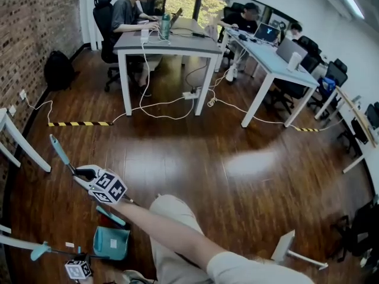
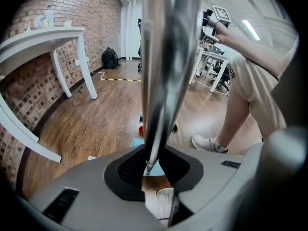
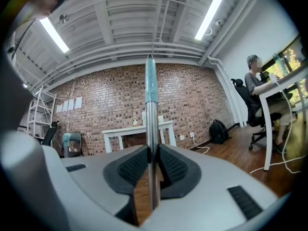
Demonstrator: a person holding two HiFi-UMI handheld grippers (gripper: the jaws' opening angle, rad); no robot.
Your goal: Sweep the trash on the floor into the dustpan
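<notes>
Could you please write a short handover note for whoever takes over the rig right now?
Left gripper: shut on the thin silver metal handle pole of the teal plastic dustpan, which stands on the dark wooden floor.
Right gripper: shut on the silver metal broom pole with a teal grip; its black bristles are next to the dustpan.
Done: both tools in hand.
Left: a small white scrap lies on the floor left of the dustpan; sweep it in. A red bit shows by the dustpan; inside or not, unclear.
</notes>
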